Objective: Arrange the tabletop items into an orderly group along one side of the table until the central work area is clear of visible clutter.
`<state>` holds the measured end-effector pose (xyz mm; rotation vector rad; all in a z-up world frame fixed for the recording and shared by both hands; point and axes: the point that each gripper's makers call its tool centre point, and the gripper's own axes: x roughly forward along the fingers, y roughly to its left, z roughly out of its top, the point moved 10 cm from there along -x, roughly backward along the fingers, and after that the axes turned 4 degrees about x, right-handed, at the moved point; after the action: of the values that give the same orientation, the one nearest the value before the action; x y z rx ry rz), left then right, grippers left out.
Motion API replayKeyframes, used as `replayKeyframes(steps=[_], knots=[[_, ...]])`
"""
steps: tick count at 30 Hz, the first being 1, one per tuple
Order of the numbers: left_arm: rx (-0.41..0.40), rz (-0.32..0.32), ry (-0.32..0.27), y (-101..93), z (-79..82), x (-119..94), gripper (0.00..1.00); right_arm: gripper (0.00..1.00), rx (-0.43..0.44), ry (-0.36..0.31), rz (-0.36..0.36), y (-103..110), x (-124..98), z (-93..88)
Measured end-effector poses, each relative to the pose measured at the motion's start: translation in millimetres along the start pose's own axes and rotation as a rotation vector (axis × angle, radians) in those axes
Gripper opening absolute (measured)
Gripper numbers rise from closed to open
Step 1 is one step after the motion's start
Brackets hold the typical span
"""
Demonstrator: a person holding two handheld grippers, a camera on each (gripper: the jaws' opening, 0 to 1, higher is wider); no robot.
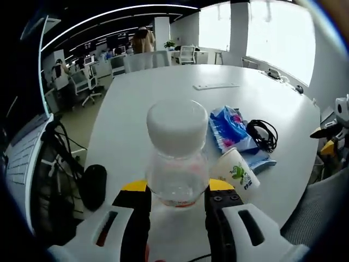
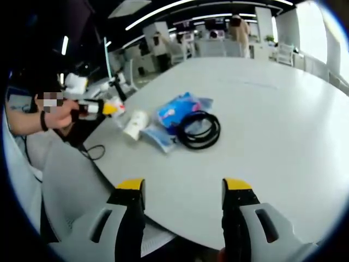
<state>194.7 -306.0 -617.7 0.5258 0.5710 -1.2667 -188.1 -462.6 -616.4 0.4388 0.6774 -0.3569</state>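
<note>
The left gripper clamps a clear white-capped plastic bottle; the right gripper hangs open. The smooth bottle could slip.

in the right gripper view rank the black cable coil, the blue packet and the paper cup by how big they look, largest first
1. Black cable coil, widest of the three.
2. Blue packet, partly under the coil; it looks near the coil's size, so the top two are close.
3. Paper cup, lying on its side, clearly smallest.
</note>
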Motion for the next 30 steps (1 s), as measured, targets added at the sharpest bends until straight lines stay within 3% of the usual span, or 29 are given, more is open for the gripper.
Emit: replayKeyframes(steps=[13, 23, 30], knots=[[-0.049, -0.032, -0.012, 4.5, -3.2, 0, 0.39, 0.55, 0.009, 0.007, 0.004, 0, 0, -2.3], [-0.013, -0.08, -0.039, 5.4, 4.4, 2, 0.44, 0.55, 0.015, 0.004, -0.001, 0, -1, -2.4], [-0.004, -0.097, -0.049, 9.1, 8.1, 4, 0.42, 0.55, 0.019, 0.0, 0.0, -1, -1, -1.8]])
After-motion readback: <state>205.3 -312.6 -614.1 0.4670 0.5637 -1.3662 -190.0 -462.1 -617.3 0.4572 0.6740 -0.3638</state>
